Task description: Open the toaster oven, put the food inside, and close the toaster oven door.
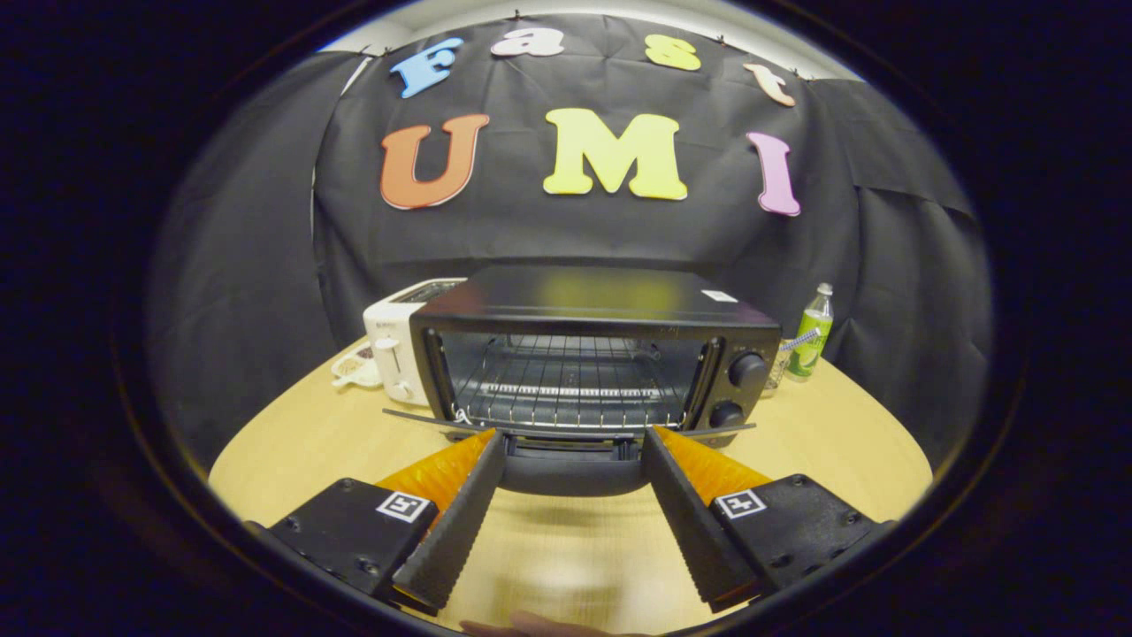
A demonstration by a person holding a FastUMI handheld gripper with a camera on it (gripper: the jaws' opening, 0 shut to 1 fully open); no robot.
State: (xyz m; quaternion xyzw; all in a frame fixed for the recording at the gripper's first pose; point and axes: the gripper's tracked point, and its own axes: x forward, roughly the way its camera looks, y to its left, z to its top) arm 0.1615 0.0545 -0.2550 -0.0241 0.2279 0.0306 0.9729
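The black toaster oven [592,310] stands on the wooden table just ahead of my fingers. Its door [424,418] is folded down flat toward me, and the dark handle [570,473] sits between my two fingertips. Inside the open cavity is a bare wire rack [566,385]. My gripper [573,435] is open wide, with its black ribbed fingers [455,522] either side of the handle, not pressing on it. Nothing is held between them.
Two knobs [747,369] sit on the oven's right panel. A white pop-up toaster [393,349] stands beside the oven's left side, with a small white dish [354,367] by it. A green bottle [812,336] stands at the right rear. Below my fingers, a hand [531,626] shows over bare table [292,451].
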